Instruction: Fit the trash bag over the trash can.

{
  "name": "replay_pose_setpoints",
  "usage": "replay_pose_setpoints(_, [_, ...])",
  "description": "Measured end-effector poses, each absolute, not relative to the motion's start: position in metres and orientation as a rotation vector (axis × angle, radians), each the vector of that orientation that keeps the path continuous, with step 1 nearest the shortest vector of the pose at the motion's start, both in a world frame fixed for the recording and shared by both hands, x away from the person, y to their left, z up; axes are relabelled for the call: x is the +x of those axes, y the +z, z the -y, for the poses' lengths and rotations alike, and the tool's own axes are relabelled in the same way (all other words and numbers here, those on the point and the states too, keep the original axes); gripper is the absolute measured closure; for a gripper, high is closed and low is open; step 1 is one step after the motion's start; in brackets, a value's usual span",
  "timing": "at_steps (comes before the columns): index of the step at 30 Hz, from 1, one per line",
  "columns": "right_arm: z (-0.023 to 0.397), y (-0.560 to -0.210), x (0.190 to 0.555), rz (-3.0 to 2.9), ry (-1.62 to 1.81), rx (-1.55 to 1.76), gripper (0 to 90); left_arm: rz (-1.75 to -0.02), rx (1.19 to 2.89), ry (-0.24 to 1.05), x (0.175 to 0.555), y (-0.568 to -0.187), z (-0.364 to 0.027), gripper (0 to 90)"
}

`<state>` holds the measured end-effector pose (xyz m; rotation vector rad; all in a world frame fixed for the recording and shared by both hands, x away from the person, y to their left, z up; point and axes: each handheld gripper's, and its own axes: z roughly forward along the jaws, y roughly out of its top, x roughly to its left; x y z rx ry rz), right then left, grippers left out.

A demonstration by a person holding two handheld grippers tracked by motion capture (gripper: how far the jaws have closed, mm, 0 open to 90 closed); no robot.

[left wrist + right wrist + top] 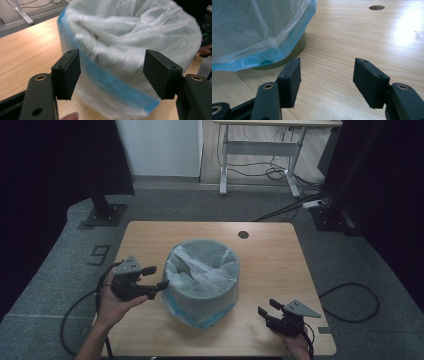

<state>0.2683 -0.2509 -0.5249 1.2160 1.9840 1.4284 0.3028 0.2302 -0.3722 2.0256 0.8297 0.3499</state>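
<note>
- Near the middle of the wooden table (270, 245) stands a round bin (202, 285), lined with a thin clear bag (200, 267) whose blue-edged top is folded down over the rim and hangs loose around the outside.
- At the bin's left side, the left gripper (156, 277) is held level with its jaws pointing at the bag's turned-down edge; the jaws stand wide apart with nothing between them. The lower jaw tip looks to be at the plastic, though I cannot tell whether it touches.
- From the left gripper view, the blue band (117, 86) of the bag runs right across the gap between the jaws, so the hand seems lined up to pinch that loose fold, probably to work the liner on or off the rim.
- Well to the right of the bin, the right gripper (266, 309) rests low near the table's front edge, jaws open and empty, aimed towards the bin's base, seemingly waiting its turn.
</note>
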Motion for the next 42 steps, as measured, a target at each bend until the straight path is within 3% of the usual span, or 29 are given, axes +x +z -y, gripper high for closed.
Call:
replay_pose_setpoints(23, [0.255, -0.531, 0.266, -1.998, 1.406, 1.221, 38.0, -1.046, 2.061, 0.336, 0.3, -0.462, -0.278, 29.8])
replay_pose_setpoints(42, [0.253, -0.534, 0.267, -2.006, 1.383, 1.226, 38.0, -1.074, 2.066, 0.327, 0.303, -0.477, -0.282, 29.8])
